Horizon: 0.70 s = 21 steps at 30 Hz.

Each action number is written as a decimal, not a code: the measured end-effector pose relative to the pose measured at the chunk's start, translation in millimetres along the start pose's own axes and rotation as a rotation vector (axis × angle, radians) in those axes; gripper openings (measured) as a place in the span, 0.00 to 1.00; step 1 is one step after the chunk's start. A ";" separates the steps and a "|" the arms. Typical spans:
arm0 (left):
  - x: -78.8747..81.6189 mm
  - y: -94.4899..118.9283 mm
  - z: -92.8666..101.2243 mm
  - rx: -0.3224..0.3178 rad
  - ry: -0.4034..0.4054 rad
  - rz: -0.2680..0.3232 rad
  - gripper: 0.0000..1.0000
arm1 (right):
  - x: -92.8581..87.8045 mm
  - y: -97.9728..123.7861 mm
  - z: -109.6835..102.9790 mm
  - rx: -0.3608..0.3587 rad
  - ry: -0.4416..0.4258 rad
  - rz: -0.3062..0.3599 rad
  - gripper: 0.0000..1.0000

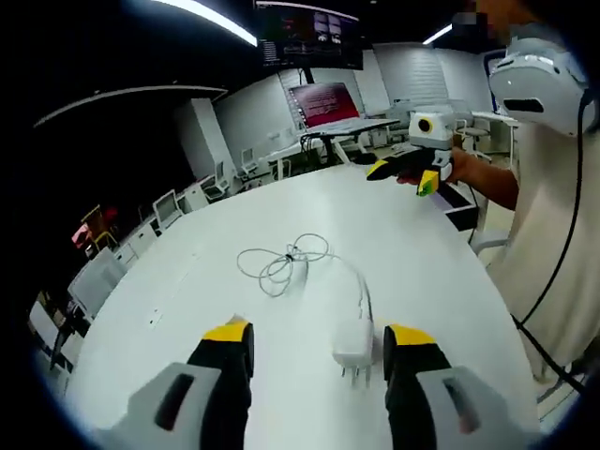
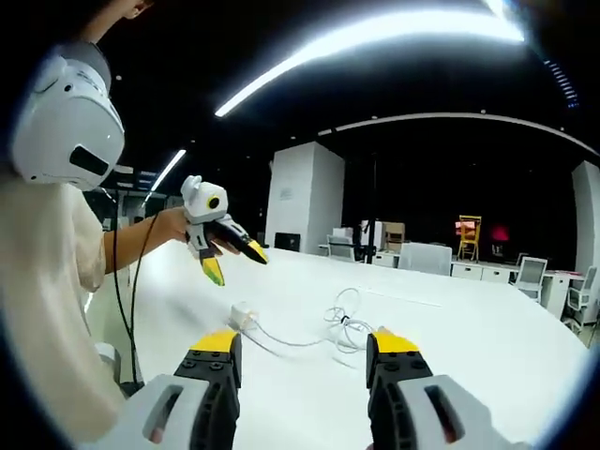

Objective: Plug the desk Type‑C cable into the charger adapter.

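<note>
A white charger adapter [image 1: 353, 342] lies on the white table [image 1: 187, 281], prongs toward me, between the open jaws of my left gripper [image 1: 319, 352] and close to the right jaw. Its white cable [image 1: 281, 267] runs back to a loose coil further out. My right gripper [image 1: 403, 175] hangs open above the table's far side, held by a hand. In the right gripper view, the adapter [image 2: 242, 317] and the coiled cable [image 2: 347, 323] lie ahead of my open right gripper [image 2: 305, 352], which holds nothing. The left gripper [image 2: 234, 262] hovers open above the adapter.
A person in a beige shirt [image 1: 553, 234] with a white headset [image 1: 534, 80] stands at the table's edge. Behind the table are white chairs [image 1: 169, 208], desks and a wall screen [image 1: 323, 101]. A black cord [image 2: 122, 281] hangs along the person's body.
</note>
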State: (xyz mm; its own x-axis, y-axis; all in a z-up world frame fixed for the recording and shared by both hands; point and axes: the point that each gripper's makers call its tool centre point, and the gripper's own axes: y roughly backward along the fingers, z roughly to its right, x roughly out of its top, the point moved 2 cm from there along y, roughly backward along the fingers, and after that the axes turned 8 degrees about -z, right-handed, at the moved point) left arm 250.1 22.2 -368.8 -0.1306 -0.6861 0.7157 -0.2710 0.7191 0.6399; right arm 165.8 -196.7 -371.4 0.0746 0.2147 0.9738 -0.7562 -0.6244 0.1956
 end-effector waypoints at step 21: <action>-32.1 -51.0 15.7 -0.181 0.010 -0.155 0.48 | 5.5 5.4 -1.9 0.006 0.007 0.017 0.54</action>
State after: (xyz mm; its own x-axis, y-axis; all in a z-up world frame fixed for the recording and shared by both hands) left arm 253.1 5.8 -428.7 -0.0915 -0.7892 0.6073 -0.1116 0.6141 0.7813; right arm 160.9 -197.5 -365.2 0.0569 0.2096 0.9761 -0.7535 -0.6324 0.1797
